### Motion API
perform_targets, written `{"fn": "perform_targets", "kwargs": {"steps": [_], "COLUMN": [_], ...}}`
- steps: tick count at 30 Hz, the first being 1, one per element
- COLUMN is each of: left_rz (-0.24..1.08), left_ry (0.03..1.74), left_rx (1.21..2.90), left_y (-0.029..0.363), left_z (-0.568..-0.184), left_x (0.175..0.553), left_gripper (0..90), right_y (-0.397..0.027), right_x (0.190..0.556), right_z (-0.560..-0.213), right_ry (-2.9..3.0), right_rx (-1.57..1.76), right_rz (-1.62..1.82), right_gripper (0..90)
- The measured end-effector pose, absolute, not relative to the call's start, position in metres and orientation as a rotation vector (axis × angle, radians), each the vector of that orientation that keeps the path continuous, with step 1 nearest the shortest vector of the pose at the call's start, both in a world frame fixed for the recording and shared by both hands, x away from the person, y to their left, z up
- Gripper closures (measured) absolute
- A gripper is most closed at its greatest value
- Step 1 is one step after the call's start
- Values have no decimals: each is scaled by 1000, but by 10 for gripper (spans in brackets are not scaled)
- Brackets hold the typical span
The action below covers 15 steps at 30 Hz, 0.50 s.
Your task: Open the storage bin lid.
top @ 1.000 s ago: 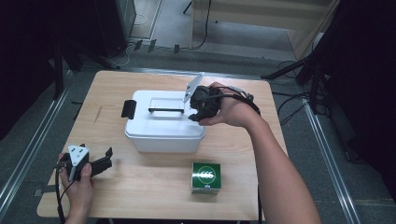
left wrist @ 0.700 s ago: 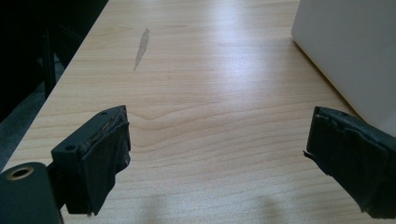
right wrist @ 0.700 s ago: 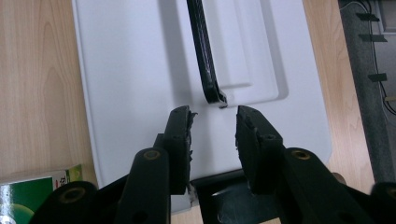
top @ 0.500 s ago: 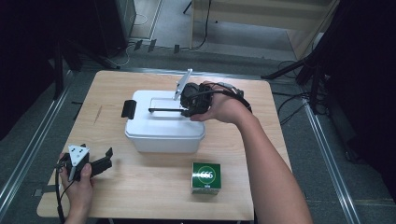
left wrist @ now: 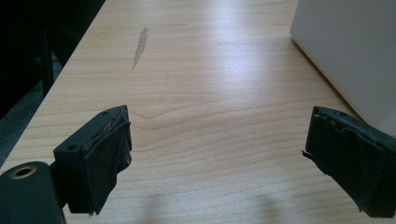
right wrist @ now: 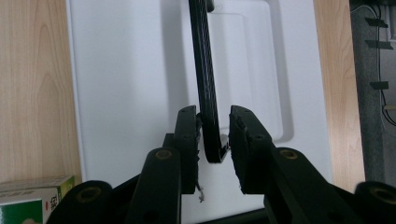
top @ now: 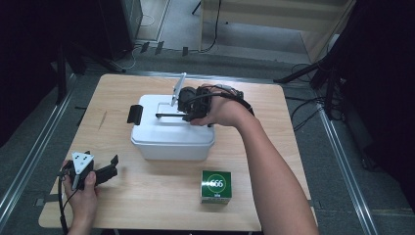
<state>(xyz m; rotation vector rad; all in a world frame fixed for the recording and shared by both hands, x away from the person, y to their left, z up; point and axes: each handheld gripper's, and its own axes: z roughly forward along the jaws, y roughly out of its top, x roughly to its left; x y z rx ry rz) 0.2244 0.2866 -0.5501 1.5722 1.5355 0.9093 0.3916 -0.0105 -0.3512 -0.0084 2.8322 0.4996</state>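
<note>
Handle's (right wrist: 205, 79) far end beyond frame, between jaws.

Green box (right wrist: 32, 198) (edge-cropped, lettering unreadable)

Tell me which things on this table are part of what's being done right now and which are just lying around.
In use:
- white lidded box
- its black carry handle, between the right tongs, whose jaws have just been closing

Lying about:
- green carton
- left tongs, open over bare table
</note>
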Motion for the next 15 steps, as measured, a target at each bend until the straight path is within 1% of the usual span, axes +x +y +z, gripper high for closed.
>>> {"fn": "perform_targets", "kwargs": {"steps": [3,9,13,15], "left_rz": [910,905,905,903], "left_ry": [1533,1533,1531,1532], "left_rx": [1572,1575,1579,1577], "left_y": [286,287,287,287], "left_z": [-550,-550,-550,-550], "left_x": [225,225,225,225], "left_gripper": [73,73,73,73], "right_y": [-4,8,16,19], "right_x": [391,392,393,392], "right_z": [-353,-356,-358,-359], "right_ry": [2812,2822,2822,2822], "right_rx": [-18,-57,-79,-47], "right_rz": [475,436,407,390], "right_gripper": [713,748,755,766]}}
